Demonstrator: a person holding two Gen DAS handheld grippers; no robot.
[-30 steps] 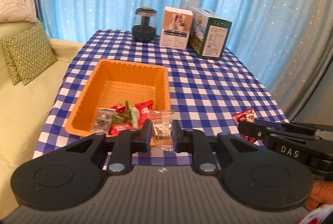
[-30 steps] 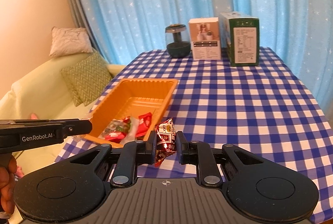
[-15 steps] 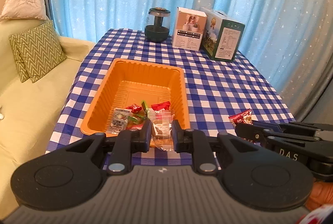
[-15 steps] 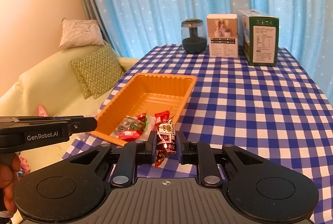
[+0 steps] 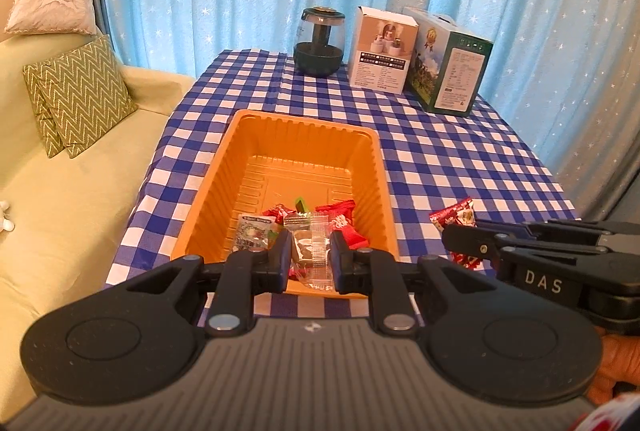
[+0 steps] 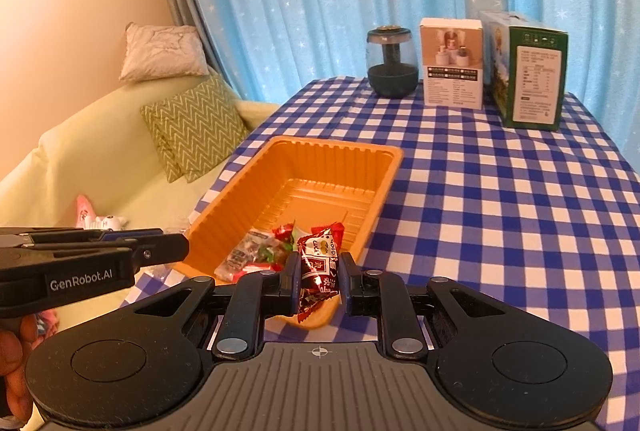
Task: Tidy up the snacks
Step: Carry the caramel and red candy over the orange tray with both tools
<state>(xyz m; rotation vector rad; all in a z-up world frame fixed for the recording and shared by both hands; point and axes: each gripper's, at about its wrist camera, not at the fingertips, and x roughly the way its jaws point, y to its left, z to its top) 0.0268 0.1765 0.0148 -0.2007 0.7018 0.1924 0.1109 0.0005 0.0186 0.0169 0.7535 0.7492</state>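
left wrist view: the left gripper (image 5: 310,258) is clamped on a clear packet (image 5: 311,251) with a brown sweet inside, held over the near end of the orange tray (image 5: 304,127).
right wrist view: the right gripper (image 6: 320,285) is clamped on a red-and-brown snack (image 6: 319,267), held above the tray's near right corner.
just ahead of the fingers: several wrapped snacks (image 5: 256,231) already lie at the tray's near end; its far half is bare.
further out: a dark jar (image 5: 319,47), a white box (image 5: 382,49) and a green box (image 5: 448,61) stand at the far edge of the checked tablecloth (image 5: 460,167).
progress: judged well along; both held pieces are not yet dropped in, and no other loose snacks show on the cloth.
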